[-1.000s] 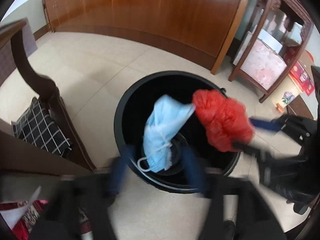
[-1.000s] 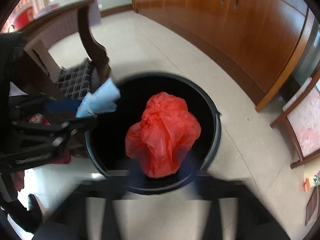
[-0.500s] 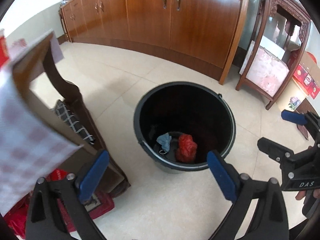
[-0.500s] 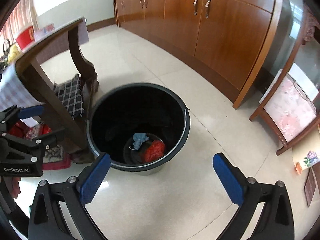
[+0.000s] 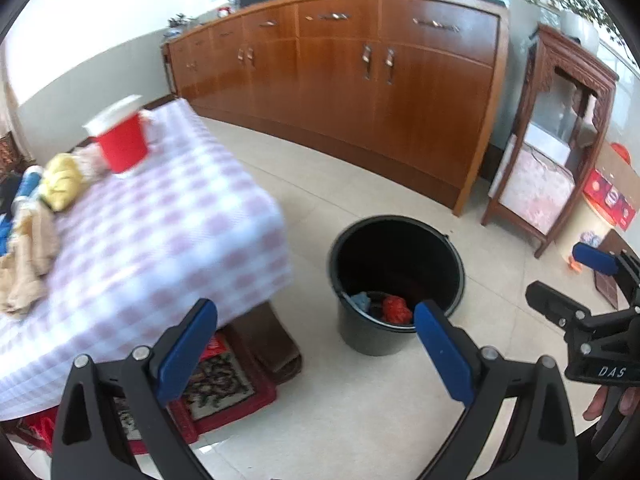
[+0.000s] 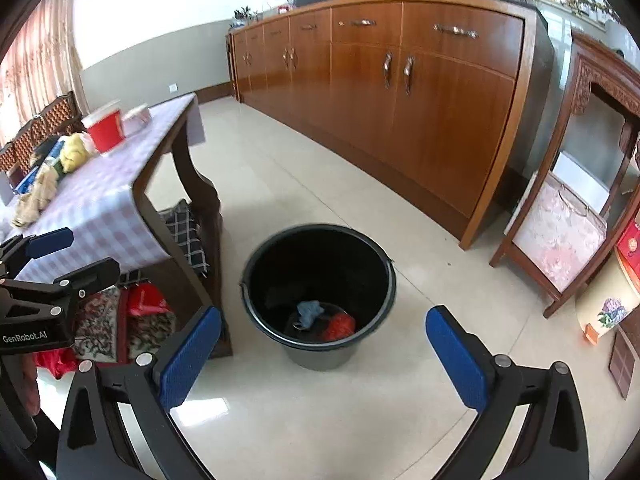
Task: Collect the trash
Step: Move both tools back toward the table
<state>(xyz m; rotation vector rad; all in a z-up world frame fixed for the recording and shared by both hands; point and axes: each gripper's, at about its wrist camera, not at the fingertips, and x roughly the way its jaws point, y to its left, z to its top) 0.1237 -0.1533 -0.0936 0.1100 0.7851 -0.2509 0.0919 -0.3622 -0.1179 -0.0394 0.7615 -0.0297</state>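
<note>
Now both the left gripper point(image 5: 316, 342) and right gripper point(image 6: 324, 350) stand open and empty. Mask point(image 6: 309, 309) and red bag point(image 6: 339, 326) lie in the bucket point(image 6: 256, 280), so more trash on the table point(image 5: 160, 216) likely comes next.

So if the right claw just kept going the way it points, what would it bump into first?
Most likely the round black plastic bucket on the floor: it sits centred between the open right claw, nothing in between. Depth is hard to judge, so it might meet the near rim or the pale floor tiles first.
</note>
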